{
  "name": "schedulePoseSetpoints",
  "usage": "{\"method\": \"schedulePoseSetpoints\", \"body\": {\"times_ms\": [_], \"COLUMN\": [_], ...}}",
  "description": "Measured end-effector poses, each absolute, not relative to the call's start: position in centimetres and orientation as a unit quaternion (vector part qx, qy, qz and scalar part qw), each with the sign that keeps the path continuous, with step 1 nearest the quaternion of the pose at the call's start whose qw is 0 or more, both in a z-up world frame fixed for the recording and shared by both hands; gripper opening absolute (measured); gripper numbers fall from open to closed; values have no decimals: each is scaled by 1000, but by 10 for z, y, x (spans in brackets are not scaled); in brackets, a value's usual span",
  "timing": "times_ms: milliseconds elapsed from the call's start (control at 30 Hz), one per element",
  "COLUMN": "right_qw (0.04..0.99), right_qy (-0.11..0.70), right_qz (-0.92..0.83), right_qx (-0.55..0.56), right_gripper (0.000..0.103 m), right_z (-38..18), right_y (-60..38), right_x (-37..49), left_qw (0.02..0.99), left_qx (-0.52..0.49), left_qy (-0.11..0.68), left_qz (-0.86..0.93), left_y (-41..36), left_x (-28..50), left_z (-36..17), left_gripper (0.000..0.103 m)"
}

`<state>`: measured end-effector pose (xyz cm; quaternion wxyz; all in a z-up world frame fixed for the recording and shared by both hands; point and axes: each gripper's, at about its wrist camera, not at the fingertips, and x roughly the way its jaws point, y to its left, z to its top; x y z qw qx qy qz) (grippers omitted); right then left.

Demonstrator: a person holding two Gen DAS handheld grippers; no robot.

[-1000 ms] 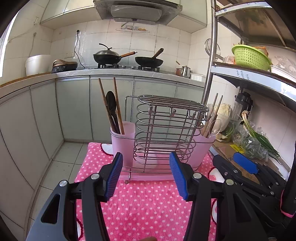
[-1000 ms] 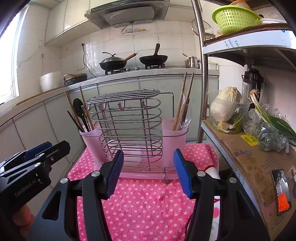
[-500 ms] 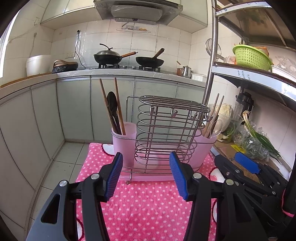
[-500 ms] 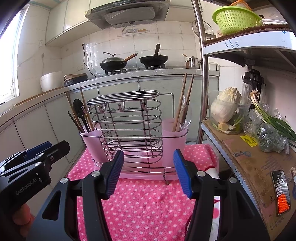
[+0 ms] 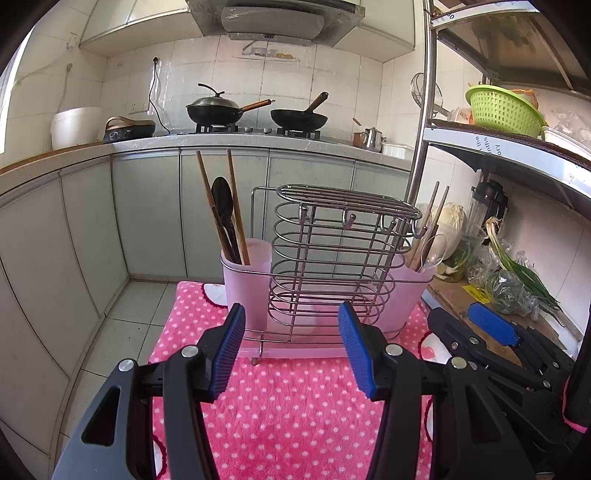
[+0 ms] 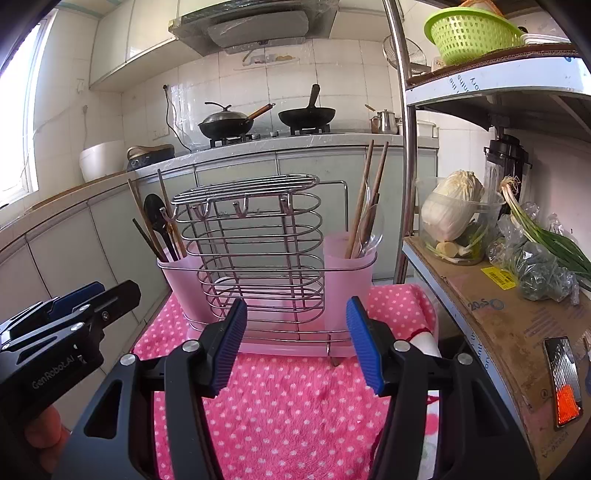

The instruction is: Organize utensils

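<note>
A wire utensil rack point(image 5: 332, 266) point(image 6: 255, 254) with two pink cups stands on a pink dotted cloth point(image 5: 288, 406) point(image 6: 295, 406). The left cup point(image 5: 245, 280) point(image 6: 181, 284) holds brown chopsticks point(image 5: 236, 206) and a black spoon point(image 5: 223, 210). The right cup point(image 5: 410, 291) point(image 6: 349, 284) holds chopsticks point(image 6: 365, 195) and a clear spoon point(image 5: 434, 251). My left gripper point(image 5: 291, 343) is open and empty, in front of the rack. My right gripper point(image 6: 295, 339) is open and empty, also in front of it; it shows at the right of the left wrist view point(image 5: 491, 328).
A metal shelf unit point(image 6: 406, 147) stands to the right with a cabbage in a tub point(image 6: 454, 221), green onions point(image 6: 546, 243) and a green basket point(image 6: 472, 33). Behind, a counter holds two woks point(image 5: 218, 110) and a rice cooker point(image 5: 75, 127).
Both grippers have drifted very slightly; the rack sits a little to the right in the left wrist view. Both stay open and empty.
</note>
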<state>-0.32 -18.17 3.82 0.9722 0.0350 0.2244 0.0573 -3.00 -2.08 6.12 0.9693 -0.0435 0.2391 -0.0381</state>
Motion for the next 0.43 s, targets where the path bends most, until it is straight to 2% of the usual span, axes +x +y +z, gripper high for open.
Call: {"method": "schedulePoseSetpoints", "body": {"times_ms": [433], "right_qw": [967], "right_qy": [247], "right_qz": [55], "right_qx": [37], "right_gripper": [57], "right_z": [23], "right_y": [-184], "right_x": [11], "left_qw": [963], "left_qx": [-46], "left_qy": [263], "left_qz": [-36], "left_y": [-19], "left_x": [-13], "left_z": [46], "left_gripper": [52]}}
